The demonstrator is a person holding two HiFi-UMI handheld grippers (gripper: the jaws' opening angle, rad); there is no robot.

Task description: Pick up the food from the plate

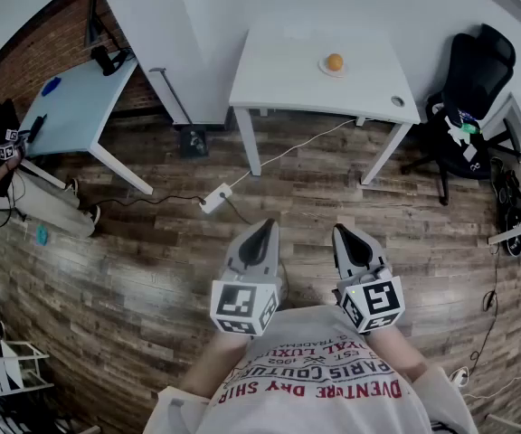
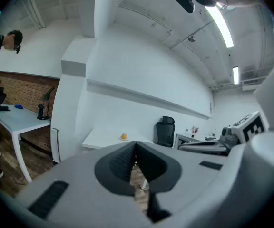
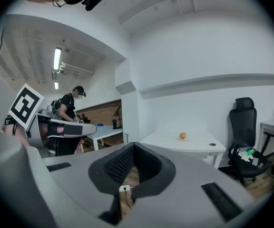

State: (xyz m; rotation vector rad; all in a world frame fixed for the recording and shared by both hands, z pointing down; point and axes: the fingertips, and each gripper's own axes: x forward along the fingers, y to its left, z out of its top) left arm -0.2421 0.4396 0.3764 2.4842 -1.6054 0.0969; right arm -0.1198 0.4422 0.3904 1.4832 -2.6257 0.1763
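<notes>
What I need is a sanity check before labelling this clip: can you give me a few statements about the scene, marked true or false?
1. The orange food sits on a plate on the white table. True.
2. The left gripper holds the food. False: its jaws are together with nothing between them, well short of the table.
3. The right gripper is shut and empty. True.
4. The black office chair stands left of the white table in the head view. False: it stands to the right.
5. The power strip lies on the table. False: it lies on the wooden floor.
</notes>
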